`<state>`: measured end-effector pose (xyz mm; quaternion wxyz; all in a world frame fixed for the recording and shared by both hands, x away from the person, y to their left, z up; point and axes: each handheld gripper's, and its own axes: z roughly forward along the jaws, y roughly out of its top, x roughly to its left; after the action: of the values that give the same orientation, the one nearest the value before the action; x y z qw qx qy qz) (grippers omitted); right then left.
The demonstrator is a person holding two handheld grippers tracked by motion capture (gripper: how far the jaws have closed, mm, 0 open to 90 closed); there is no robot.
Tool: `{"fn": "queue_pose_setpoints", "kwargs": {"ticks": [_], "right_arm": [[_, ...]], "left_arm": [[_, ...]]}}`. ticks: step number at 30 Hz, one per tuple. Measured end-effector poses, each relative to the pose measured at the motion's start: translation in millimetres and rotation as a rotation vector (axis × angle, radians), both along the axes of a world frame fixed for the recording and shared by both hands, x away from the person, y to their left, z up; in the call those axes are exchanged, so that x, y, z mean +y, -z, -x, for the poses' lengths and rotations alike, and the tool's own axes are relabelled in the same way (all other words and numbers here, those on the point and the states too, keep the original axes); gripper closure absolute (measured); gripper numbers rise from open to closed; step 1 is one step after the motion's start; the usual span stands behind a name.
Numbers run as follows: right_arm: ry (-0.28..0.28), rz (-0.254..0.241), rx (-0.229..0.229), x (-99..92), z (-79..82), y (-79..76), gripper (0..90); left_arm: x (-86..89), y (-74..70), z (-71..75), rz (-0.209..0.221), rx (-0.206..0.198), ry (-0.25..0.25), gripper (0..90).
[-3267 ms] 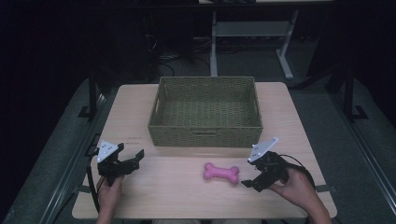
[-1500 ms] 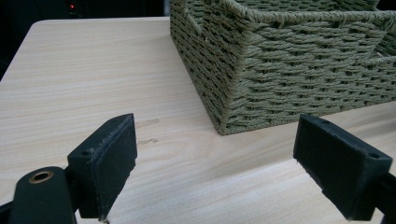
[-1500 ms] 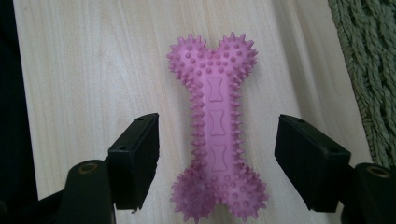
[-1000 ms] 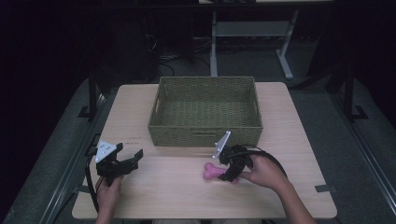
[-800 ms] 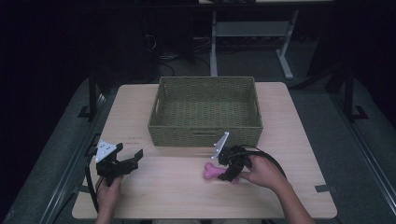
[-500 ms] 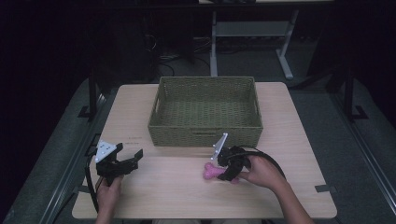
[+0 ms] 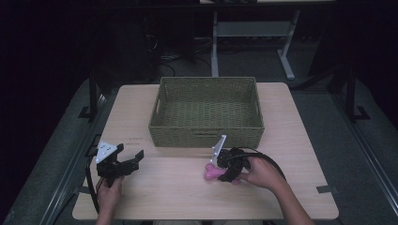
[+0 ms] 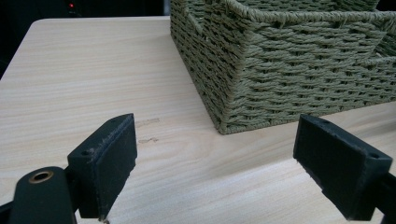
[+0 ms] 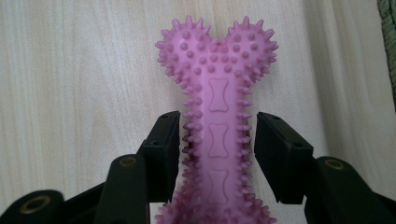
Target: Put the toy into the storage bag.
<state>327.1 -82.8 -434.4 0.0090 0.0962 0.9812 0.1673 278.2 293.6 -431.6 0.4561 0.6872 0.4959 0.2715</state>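
A pink spiked bone toy [image 7: 210, 173] [image 9: 217, 74] lies flat on the wooden table [image 7: 169, 197], just in front of the basket. My right gripper [image 7: 222, 171] [image 9: 217, 140] comes at it from the right with the jaws on either side of the toy's shaft. They have just been closing, and the pads [image 9: 164, 149] now meet the spikes on both sides. At the table's front left, my left gripper [image 7: 133, 156] [image 8: 215, 158] rests open with nothing between its pads, facing the basket's corner.
A green woven basket [image 7: 206, 136] [image 8: 289, 70] stands in the middle of the table, its front wall just behind the toy. Bare tabletop lies between the two grippers. A cable [image 7: 270, 161] loops from the right gripper. The floor around the table is dark.
The right gripper came in from the right edge to the toy, whose right half it now covers. Over the last second it barely moved. The left gripper stayed put.
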Motion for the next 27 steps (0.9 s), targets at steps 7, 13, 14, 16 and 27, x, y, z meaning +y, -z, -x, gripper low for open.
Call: {"fn": "queue_pose_setpoints", "kwargs": {"ticks": [7,13,14,16,27], "right_arm": [[-0.007,0.007,0.003,0.9,0.2,1.6,56.4],[-0.024,0.002,0.011,0.1,0.0,0.5,57.8],[-0.026,0.0,0.014,-0.3,-0.1,0.3,57.8],[-0.023,-0.006,0.023,-1.6,-0.4,-0.5,57.9],[-0.02,-0.058,0.039,-11.7,-4.9,-15.8,58.1]], "left_arm": [[0.6,0.0,0.1,0.001,0.001,-0.003,13.0],[0.8,-0.1,0.2,0.002,0.001,-0.002,13.0],[0.9,-0.1,0.3,0.002,0.001,-0.001,13.0],[0.8,-0.1,0.3,0.002,0.003,-0.002,13.0],[1.1,0.0,0.3,0.002,0.0,-0.003,13.0]]}}
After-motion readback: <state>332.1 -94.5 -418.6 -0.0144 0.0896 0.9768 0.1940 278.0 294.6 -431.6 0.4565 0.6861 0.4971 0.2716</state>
